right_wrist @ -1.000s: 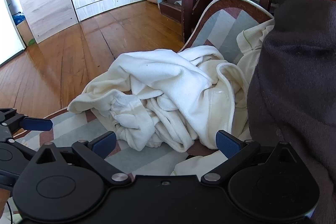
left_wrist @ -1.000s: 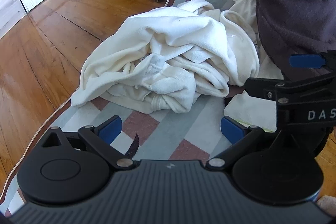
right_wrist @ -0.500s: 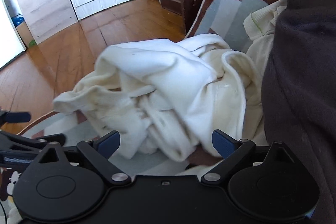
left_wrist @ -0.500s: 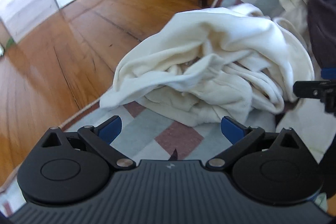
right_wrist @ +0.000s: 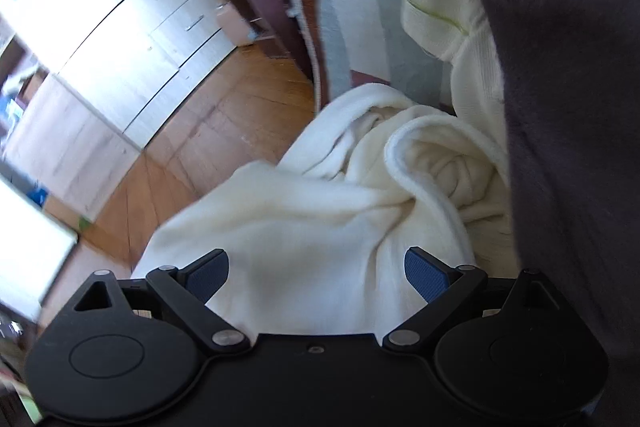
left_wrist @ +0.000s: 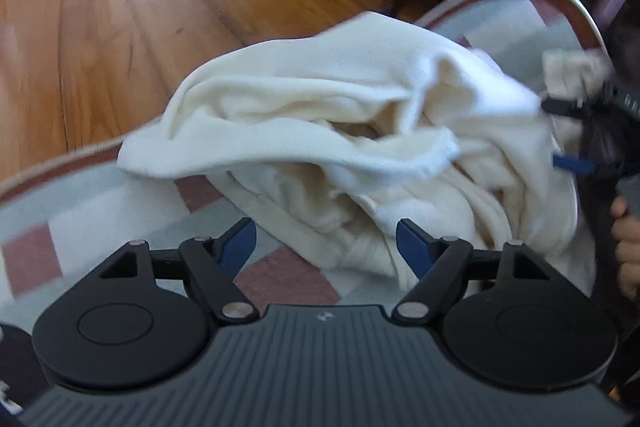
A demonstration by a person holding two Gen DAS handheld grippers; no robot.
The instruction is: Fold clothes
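Left wrist view shows the cream garment (left_wrist: 328,131) in a loose heap on a patterned mat (left_wrist: 100,211) laid over the wooden floor (left_wrist: 120,27), with a dark garment (right_wrist: 560,107) and another pale piece (right_wrist: 440,11) just beside it. Left tongs (left_wrist: 325,241) stand spread and hold nothing, low over the mat at the near edge of the heap. Right tongs (right_wrist: 316,273) are also spread, with cream cloth lying between the blue pads but not pinched; in the left view they sit at the heap's right side, a hand (left_wrist: 626,247) behind them. My judgement is that the step in hand is taking hold of this garment to lift it out and spread it flat; the next move calls for closing on a single edge or hem, not a bunched wad, so the folds fall open. Compared with a second ago, both cameras have come closer and tilted, the right one sharply, and the top layer of cloth now stands lifted.
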